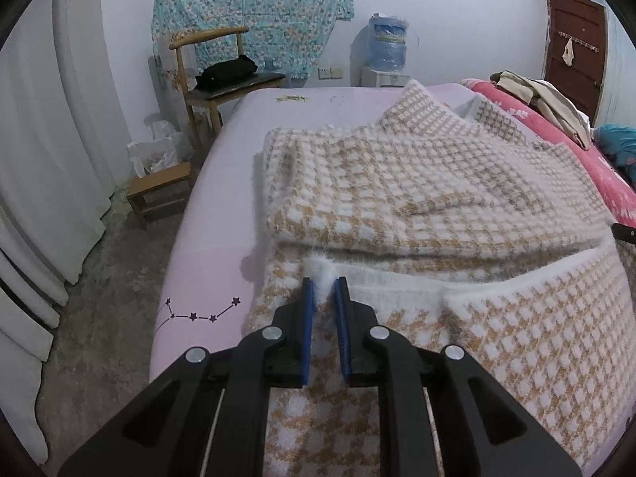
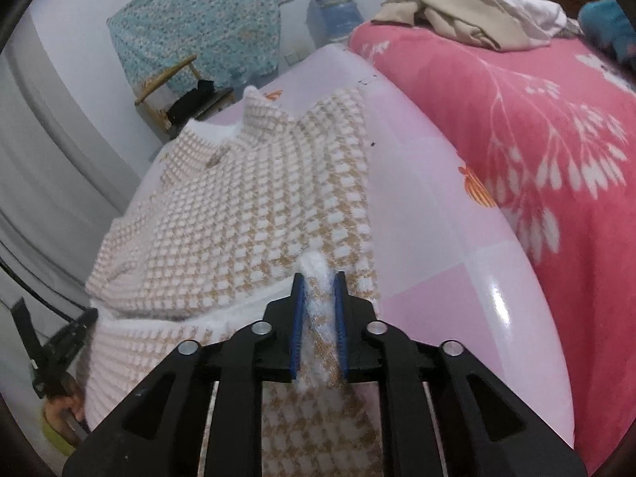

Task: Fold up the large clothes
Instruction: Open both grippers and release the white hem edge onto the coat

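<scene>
Left wrist view: we see the left gripper (image 1: 324, 280) pinching the white hem of the checked sweater (image 1: 417, 183), which lies half-folded on the pink bed sheet (image 1: 222, 183); wooden chair (image 1: 214, 75) at 11 o'clock.
Right wrist view: the right gripper (image 2: 320, 276) has hem fleece between its blue pads, jaws slightly parted; red blanket (image 2: 516, 127) at 2 o'clock appears fully only here.
Handling: we judge it soft, limp, light; take it by the hem corners.

A home bedroom: a bed (image 1: 214, 214), white curtains (image 1: 47, 159) and a wooden chair (image 1: 214, 79).
</scene>
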`<state>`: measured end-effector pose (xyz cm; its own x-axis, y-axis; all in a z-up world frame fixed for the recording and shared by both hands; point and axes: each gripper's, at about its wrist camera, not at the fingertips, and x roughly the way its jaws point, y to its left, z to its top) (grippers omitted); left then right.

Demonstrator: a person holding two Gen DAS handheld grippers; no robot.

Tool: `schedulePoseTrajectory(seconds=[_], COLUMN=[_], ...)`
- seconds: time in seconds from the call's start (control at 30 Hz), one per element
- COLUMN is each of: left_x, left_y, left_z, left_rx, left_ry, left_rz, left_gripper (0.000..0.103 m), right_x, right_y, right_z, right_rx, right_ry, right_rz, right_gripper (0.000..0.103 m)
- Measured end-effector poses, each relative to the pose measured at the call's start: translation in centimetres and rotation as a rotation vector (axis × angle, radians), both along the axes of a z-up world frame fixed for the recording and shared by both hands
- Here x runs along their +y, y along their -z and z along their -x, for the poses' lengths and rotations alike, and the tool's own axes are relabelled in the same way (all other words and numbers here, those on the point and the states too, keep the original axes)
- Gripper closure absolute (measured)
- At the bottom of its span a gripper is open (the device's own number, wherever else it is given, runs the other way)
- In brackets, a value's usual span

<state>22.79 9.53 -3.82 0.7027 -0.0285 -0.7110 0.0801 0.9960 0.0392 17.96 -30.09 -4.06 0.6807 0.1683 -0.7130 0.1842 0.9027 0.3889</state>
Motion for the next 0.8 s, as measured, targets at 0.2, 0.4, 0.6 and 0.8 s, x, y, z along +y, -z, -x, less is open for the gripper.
schedulePoseTrajectory(seconds=[0.2,0.4,0.6,0.8], left_x=[-0.1,-0.3,-0.3,0.4], left_y=[-0.1,-0.1,-0.1,-2.0], left_z=[0.1,0.1,0.1,1.7], left_rx=[-0.001,-0.002,-0.008,-0.073], left_ry=[-0.003,-0.005,-0.004,-0.022], left_rz=[-0.012,-0.018,-0.026,-0.017], left_gripper=[0.090,0.090,0.090,0.082], right_x=[0.3,4.3,8.8,9.0], right_y=[-3.7,-5.8,-2.2,0.3], right_z=[3.3,6.0,3.9,2.3], right_rx=[-0.090,-0.174,-0.037,0.065], right_ry=[0.069,-0.053,-0.217,-0.198], right_rz=[0.127,0.166,0.121,0.162], right_gripper=[0.065,0.067,0.071,0.075])
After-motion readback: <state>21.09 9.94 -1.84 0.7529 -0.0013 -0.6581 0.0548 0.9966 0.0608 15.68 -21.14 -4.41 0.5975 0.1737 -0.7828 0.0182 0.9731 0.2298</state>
